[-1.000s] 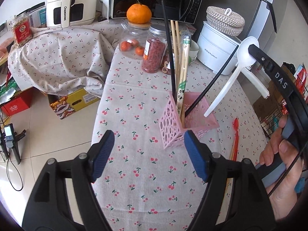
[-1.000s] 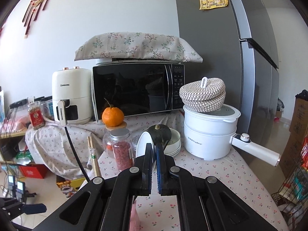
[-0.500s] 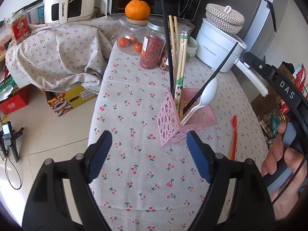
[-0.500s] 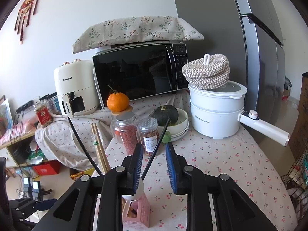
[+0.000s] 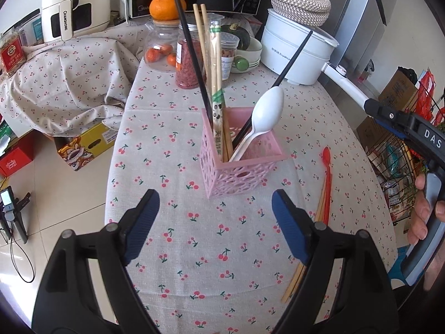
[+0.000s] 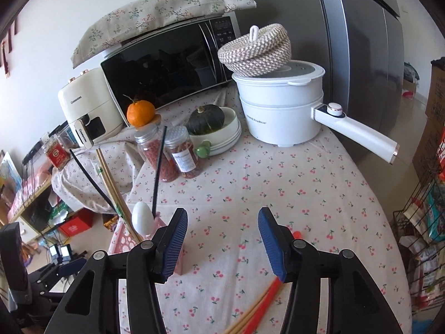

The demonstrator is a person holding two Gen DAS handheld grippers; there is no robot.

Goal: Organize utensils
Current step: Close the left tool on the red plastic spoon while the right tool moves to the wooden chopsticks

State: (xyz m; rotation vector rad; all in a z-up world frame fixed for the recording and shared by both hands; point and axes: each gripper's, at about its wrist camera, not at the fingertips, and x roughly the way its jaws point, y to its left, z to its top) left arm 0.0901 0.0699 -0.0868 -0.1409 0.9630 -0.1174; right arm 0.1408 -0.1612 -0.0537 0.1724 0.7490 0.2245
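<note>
A pink lattice utensil holder (image 5: 239, 161) stands mid-table and holds a white spoon (image 5: 264, 119), black chopsticks (image 5: 192, 53) and wooden chopsticks (image 5: 207, 55). A red spoon (image 5: 326, 164) and wooden chopsticks (image 5: 300, 272) lie on the cloth to its right. My left gripper (image 5: 215, 222) is open and empty, just in front of the holder. My right gripper (image 6: 221, 239) is open and empty, above the red spoon (image 6: 267, 300), with the holder (image 6: 125, 236) and white spoon (image 6: 142, 218) at its left.
Behind the holder stand two spice jars (image 5: 190, 58), a jar topped by an orange (image 5: 164, 7), a bowl with a squash (image 6: 207, 118), a white electric pot (image 6: 281, 105) with a long handle, a microwave (image 6: 169, 64) and an air fryer (image 5: 73, 2). The table edge drops off at left.
My right gripper lowered the white spoon into the pink holder, opened and let it go, then drew back to the right. My left gripper stayed open and moved a little closer.
</note>
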